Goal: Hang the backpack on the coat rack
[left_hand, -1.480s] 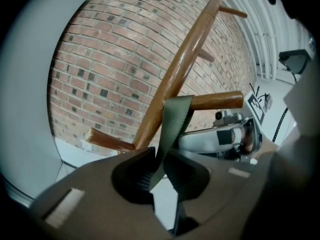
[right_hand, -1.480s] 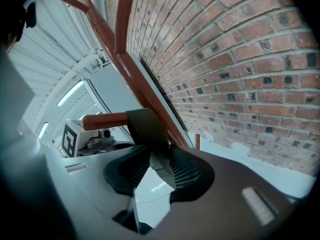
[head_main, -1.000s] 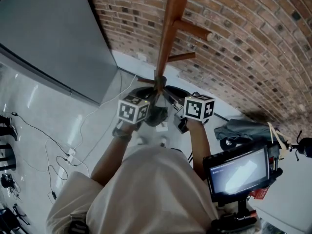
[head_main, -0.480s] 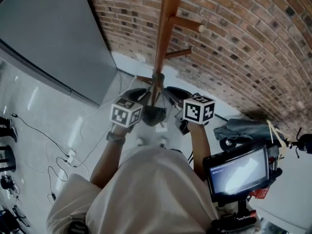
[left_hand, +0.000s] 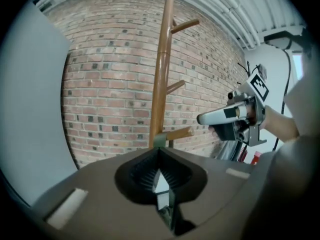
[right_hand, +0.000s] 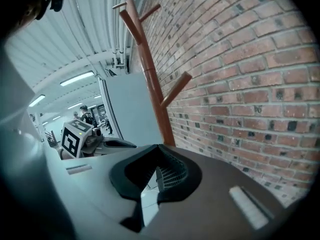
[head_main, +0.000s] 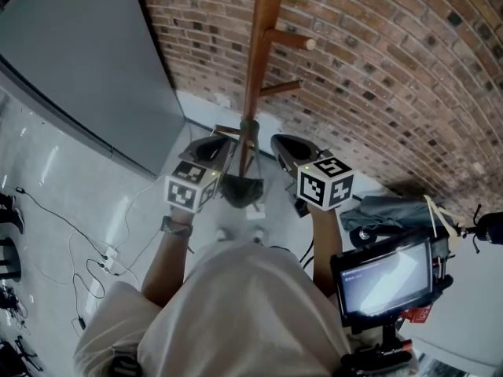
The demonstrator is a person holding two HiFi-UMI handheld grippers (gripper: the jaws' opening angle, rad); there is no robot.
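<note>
The wooden coat rack (head_main: 255,69) stands against the brick wall, its pegs (head_main: 291,39) bare. It also fills the left gripper view as the coat rack (left_hand: 161,84) and the right gripper view as the coat rack (right_hand: 147,69). My left gripper (head_main: 224,141) and right gripper (head_main: 279,143) hang on either side of the pole's foot. Both are shut with nothing between the jaws: left gripper (left_hand: 159,149), right gripper (right_hand: 159,146). A dark grey bag-like shape (head_main: 240,188) sits low between them; I cannot tell what it is. A grey-blue fabric bundle (head_main: 385,206) lies to the right.
A tall grey panel (head_main: 78,61) leans at the left. Cables (head_main: 102,250) trail over the pale floor. A monitor on a stand (head_main: 385,277) is close on the right. The brick wall (head_main: 377,93) is just behind the rack. People stand far off (right_hand: 87,116).
Both grippers have lifted and rolled, and they have spread a little apart. Their dark jaws now show on either side of the pole's foot.
</note>
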